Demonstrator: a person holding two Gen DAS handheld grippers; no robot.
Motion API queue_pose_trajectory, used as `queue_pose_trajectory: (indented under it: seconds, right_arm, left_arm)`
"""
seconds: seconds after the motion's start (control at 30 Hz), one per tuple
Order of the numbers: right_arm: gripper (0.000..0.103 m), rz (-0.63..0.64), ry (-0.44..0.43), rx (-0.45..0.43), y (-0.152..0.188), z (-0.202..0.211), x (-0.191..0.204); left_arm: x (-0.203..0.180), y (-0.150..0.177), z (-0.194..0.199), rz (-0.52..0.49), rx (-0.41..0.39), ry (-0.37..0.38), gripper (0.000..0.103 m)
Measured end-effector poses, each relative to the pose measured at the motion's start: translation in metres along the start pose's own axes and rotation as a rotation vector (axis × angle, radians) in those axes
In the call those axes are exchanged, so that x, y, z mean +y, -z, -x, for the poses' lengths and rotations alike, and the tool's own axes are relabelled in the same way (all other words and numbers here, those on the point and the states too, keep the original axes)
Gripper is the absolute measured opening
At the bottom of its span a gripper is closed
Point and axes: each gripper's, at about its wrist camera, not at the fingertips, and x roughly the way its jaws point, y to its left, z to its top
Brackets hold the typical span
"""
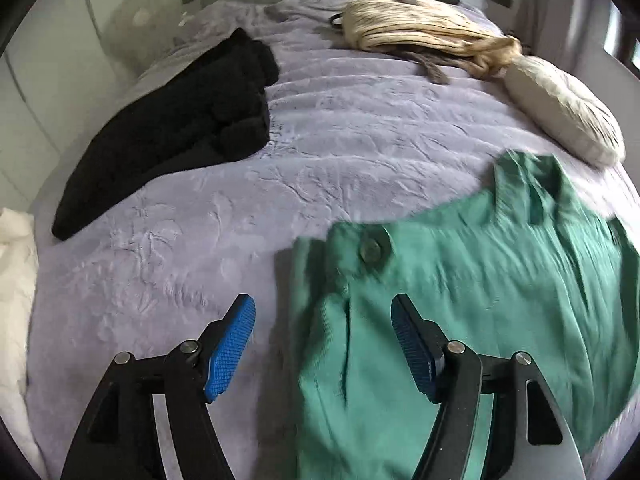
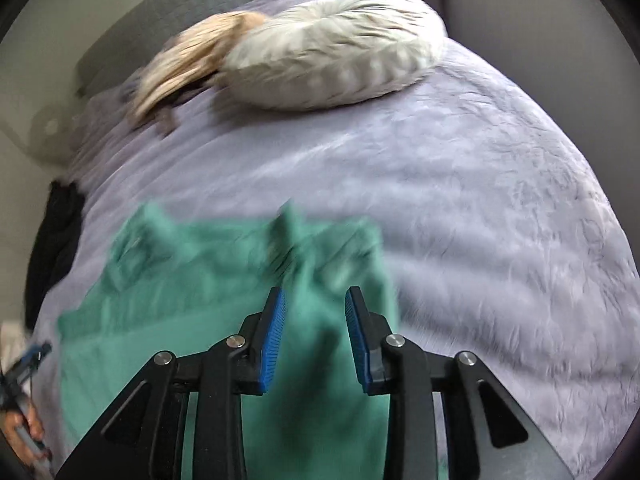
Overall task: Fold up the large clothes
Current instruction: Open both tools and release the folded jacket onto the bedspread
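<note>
A green garment [image 1: 460, 304] with a grey button [image 1: 371, 249] lies on the lavender bedspread [image 1: 320, 140]. My left gripper [image 1: 322, 312] is open, hovering over the garment's left edge, holding nothing. In the right wrist view the same green garment [image 2: 208, 300] is blurred by motion. My right gripper [image 2: 316, 300] is open above the garment's right part, with the cloth showing between the jaws but not clamped. The left gripper [image 2: 24, 364] shows at the far left edge of the right wrist view.
A black garment [image 1: 180, 128] lies at the left of the bed. A cream striped garment [image 1: 424, 28] and a pale pillow [image 1: 560, 112] sit at the far right. White cloth [image 1: 12, 300] hangs at the left edge. The pillow [image 2: 336, 52] is ahead in the right wrist view.
</note>
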Motion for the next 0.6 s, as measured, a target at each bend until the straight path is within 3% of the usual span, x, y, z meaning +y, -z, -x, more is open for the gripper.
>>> queue_pose_trajectory:
  seconds: [0.07,0.17,0.23,0.33,0.43,0.5,0.6]
  right_arm:
    - [0.034,0.058,-0.018,0.009,0.013,0.006,0.014]
    - [0.034,0.094,-0.091,0.059,0.036,0.007,0.034]
    - [0.034,0.106,-0.146,0.106,0.051,0.001,0.047]
    - [0.034,0.148,-0.156,0.181,0.073,-0.016,0.059]
    - [0.031,0.122,-0.126,0.216,0.084,-0.027,0.041]
    - [0.023,0.082,-0.108,0.195,0.085,-0.021,0.019]
    - [0.022,0.049,-0.044,0.178,0.088,-0.009,-0.011]
  left_arm:
    - [-0.003,0.008,0.010,0.005,0.000,0.004,0.072]
    - [-0.010,0.025,0.015,0.036,0.037,0.084,0.072]
    - [-0.017,0.042,0.013,0.032,0.062,0.082,0.072]
    - [-0.022,0.071,-0.003,0.027,0.132,0.066,0.072]
    - [-0.012,0.097,-0.017,0.023,0.181,0.019,0.072]
    - [0.004,0.109,-0.020,0.065,0.194,0.027,0.072]
    - [0.023,0.116,-0.019,0.108,0.200,0.047,0.076]
